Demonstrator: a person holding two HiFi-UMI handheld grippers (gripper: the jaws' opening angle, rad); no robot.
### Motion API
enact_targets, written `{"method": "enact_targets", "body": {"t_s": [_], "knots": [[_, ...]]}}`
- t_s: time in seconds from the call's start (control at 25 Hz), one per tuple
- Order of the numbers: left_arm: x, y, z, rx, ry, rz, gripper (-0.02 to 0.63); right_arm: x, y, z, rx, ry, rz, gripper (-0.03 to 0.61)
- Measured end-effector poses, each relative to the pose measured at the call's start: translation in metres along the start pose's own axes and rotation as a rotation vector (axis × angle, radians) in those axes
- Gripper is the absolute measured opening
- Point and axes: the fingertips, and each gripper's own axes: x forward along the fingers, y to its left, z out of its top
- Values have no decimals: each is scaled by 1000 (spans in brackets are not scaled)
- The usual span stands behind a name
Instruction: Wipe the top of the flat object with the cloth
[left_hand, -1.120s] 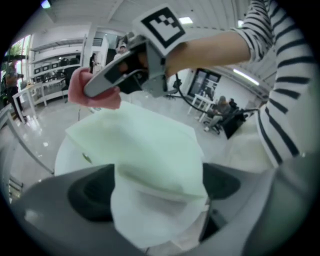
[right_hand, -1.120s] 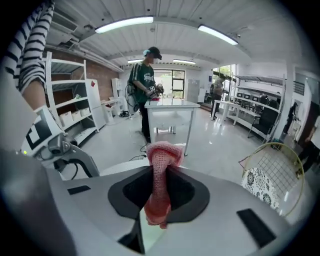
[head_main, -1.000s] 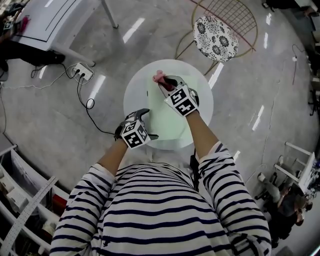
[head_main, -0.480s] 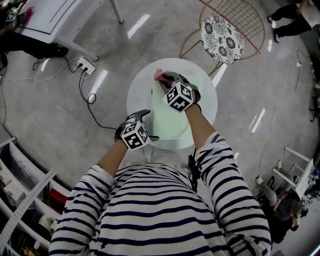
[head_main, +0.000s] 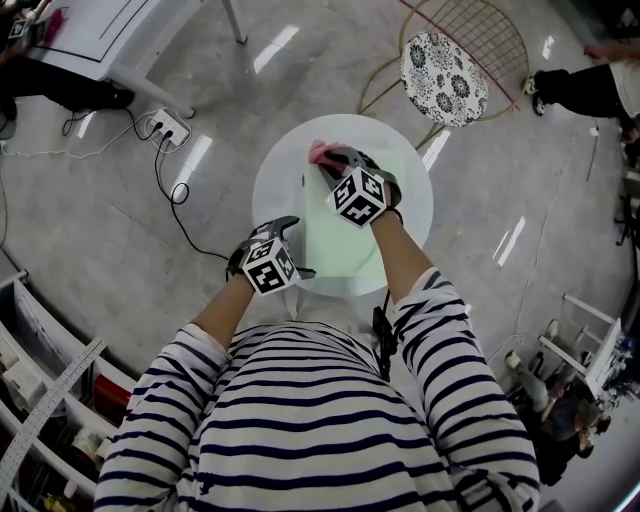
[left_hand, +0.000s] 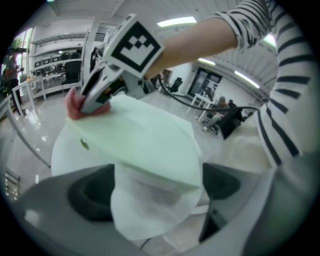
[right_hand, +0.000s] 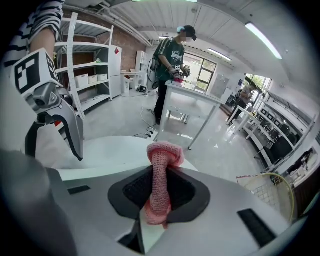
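Observation:
A pale green flat sheet (head_main: 338, 240) lies on a round white table (head_main: 278, 185). My right gripper (head_main: 330, 163) is shut on a pink knitted cloth (head_main: 319, 151) and presses it onto the sheet's far left corner. In the right gripper view the cloth (right_hand: 164, 155) stands pinched between the jaws of the gripper (right_hand: 160, 196). My left gripper (head_main: 297, 250) is at the table's near left edge and is open. In the left gripper view the sheet's near corner (left_hand: 150, 145) lies between the spread jaws of that gripper (left_hand: 157, 186), and the cloth (left_hand: 75, 107) shows beyond it.
A wire chair with a flowered cushion (head_main: 444, 63) stands just beyond the table. A power strip with cables (head_main: 165, 133) lies on the floor at left, near a white table (head_main: 110, 35). Shelves (head_main: 40, 400) are at lower left. A person (right_hand: 170, 62) stands by another table.
My right gripper and the cloth have barely shifted on the sheet's far left corner. The left gripper has stayed in place. A person has moved at the upper right.

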Motion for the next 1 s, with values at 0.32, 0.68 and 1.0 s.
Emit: {"method": "enact_targets", "body": {"t_s": [0.32,0.68,1.0], "knots": [[-4,-1,-5,19,13,-10,532,-12,27,-5,8,-5,25,54],[-8,3,-5,14,9,-14,532,-28,68,-13,19,-21,58,54],[-9,8,-4,29,25,-22,532,-41,104,-23,33,-31,100,54]]}}
